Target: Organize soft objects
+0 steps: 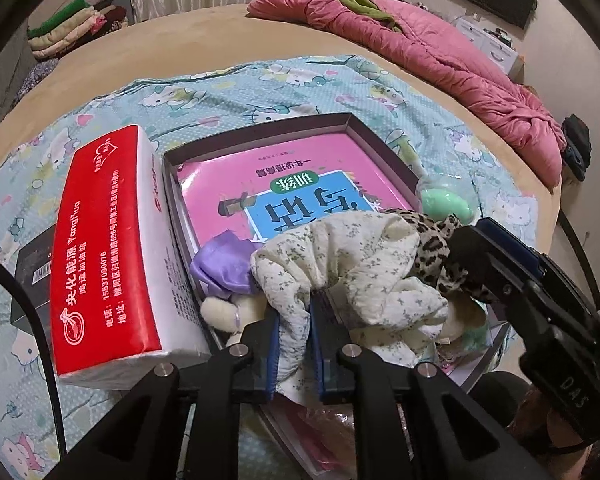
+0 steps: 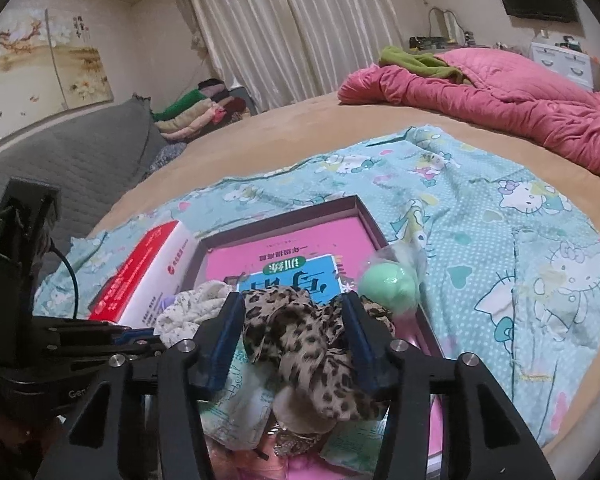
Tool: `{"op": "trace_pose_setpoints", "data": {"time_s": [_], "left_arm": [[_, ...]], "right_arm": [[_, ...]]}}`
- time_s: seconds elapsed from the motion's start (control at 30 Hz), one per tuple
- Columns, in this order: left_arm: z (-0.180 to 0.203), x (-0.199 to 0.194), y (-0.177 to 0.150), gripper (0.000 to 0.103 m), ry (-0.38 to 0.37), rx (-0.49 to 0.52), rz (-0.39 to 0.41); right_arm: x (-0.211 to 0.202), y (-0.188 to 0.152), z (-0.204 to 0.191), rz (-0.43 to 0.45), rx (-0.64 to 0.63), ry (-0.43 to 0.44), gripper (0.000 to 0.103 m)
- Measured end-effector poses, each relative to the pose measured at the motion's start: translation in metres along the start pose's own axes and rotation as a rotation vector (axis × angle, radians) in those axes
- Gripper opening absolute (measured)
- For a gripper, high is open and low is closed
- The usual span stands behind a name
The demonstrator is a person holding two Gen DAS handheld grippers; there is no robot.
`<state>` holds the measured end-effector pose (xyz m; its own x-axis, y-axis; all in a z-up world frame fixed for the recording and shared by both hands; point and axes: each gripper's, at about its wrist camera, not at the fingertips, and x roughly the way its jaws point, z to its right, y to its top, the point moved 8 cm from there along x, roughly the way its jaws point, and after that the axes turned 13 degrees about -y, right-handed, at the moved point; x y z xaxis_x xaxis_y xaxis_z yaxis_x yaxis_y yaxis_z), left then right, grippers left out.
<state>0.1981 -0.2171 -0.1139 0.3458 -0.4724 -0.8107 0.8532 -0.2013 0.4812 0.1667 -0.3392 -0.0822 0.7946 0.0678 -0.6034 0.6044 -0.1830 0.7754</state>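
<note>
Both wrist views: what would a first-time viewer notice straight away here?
The pile of soft things at the near end of the shallow box draws the eye: the left gripper is clamped on a cream floral cloth, while the right gripper straddles a leopard-print fabric. Next come the red tissue pack against the box's left wall and the pink quilt heaped at the far side of the bed.

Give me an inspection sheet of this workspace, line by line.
Surface: cartoon-print sheet on a tan bed.
Job's things: floral cloth, leopard-print cloth, purple cloth piled in a shallow box.
Clutter: red tissue pack, pink book, green ball.
Grippers: left gripper shut on the floral cloth; right gripper astride the leopard-print cloth, grip unclear.
Cables: black cable.
Surroundings: pink quilt, folded clothes, curtains.
</note>
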Motion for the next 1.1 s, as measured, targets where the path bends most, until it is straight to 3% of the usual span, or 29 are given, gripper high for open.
{"op": "trace_pose_setpoints", "data": {"time_s": [0.2,0.37,0.5,1.1], "left_arm": [[-0.001,-0.004,0.001,0.036,-0.003,-0.008,0.007],[0.002,-0.008,0.003,0.043,-0.001,0.001,0.017],[0.004,-0.011,0.004,0.047,-0.008,0.006,0.018],[0.012,-0.036,0.009,0.074,-0.021,0.035,0.061]], "right_arm": [[-0.005,0.004,0.003,0.023,0.023,0.002,0.065],[-0.024,0.017,0.010,0.119,0.070,0.010,0.077],[-0.031,0.022,0.014,0.154,0.085,-0.001,0.078],[-0.035,0.014,0.024,0.121,0.134,-0.038,0.080]]}}
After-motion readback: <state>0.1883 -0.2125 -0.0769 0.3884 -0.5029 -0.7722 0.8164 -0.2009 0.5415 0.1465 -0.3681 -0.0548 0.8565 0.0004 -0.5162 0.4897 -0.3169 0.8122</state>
